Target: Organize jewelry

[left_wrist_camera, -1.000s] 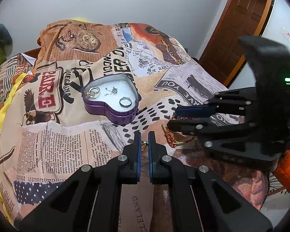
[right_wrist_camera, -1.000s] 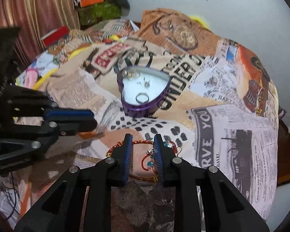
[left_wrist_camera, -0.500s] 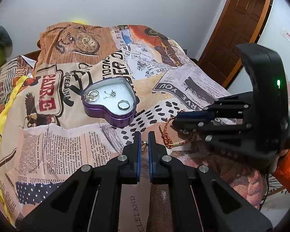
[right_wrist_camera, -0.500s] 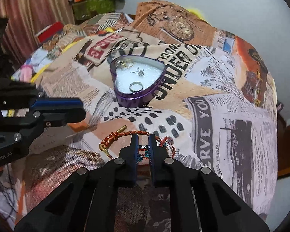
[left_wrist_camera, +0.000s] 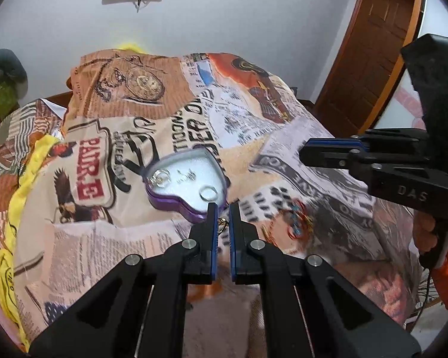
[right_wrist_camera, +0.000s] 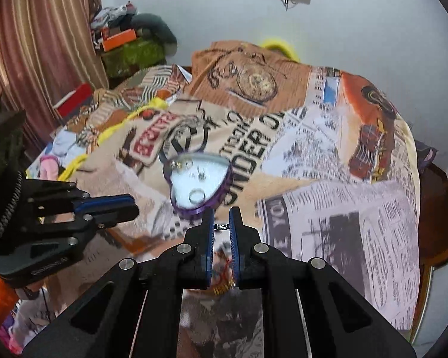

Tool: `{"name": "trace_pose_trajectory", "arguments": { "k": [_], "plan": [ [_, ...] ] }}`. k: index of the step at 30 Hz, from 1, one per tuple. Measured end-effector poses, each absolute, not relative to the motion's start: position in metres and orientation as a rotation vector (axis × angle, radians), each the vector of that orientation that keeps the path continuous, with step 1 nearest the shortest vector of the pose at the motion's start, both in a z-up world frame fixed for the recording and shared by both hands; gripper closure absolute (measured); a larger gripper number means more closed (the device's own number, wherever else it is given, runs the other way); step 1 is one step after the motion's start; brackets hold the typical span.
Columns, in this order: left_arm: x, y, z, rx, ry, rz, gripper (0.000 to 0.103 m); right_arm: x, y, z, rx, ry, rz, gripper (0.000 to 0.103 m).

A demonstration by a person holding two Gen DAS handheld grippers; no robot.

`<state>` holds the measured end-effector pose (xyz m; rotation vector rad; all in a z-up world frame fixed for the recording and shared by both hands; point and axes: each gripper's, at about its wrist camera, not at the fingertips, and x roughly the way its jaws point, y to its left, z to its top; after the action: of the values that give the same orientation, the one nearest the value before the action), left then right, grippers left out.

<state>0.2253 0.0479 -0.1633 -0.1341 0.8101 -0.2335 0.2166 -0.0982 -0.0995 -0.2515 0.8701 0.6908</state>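
The right hand-held gripper [right_wrist_camera: 221, 226] is clamped on a red beaded bracelet [right_wrist_camera: 224, 271], lifted above the bed [right_wrist_camera: 337, 208]. The left hand-held gripper [left_wrist_camera: 223, 220] pinches a small gold ring [left_wrist_camera: 222, 223]. Just beyond both sits the purple heart-shaped box [left_wrist_camera: 185, 179], open, with rings inside.

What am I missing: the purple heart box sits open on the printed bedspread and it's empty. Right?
Not empty. The purple heart box already holds a ring, plus a few smaller pieces nearer its far edge. The left wrist view shows this most clearly. The rest stands: the box is open and sits on the printed bedspread.
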Motion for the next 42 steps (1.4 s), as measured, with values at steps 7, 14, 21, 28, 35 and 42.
{"name": "trace_pose_trajectory", "arguments": {
  "k": [7,14,21,28,35,42],
  "plan": [
    [0.257,0.064,-0.162,-0.137,0.811,-0.204,0.098,0.238,-0.076,-0.099,-0.225,0.865,0.702,0.094],
    [0.290,0.069,-0.179,-0.156,0.860,-0.211,0.098,0.267,-0.052,-0.118,-0.197,0.947,0.722,0.094],
    [0.306,0.062,-0.202,-0.154,0.914,-0.237,0.098,0.287,-0.039,-0.139,-0.182,1.049,0.726,0.094],
    [0.311,0.058,-0.214,-0.139,0.936,-0.239,0.098,0.293,-0.032,-0.156,-0.183,1.114,0.732,0.094],
    [0.310,0.059,-0.213,-0.139,0.925,-0.236,0.098,0.296,-0.034,-0.157,-0.129,1.135,0.769,0.094],
    [0.305,0.060,-0.202,-0.134,0.915,-0.235,0.097,0.296,-0.032,-0.154,-0.146,1.145,0.746,0.092]
  ]
}}
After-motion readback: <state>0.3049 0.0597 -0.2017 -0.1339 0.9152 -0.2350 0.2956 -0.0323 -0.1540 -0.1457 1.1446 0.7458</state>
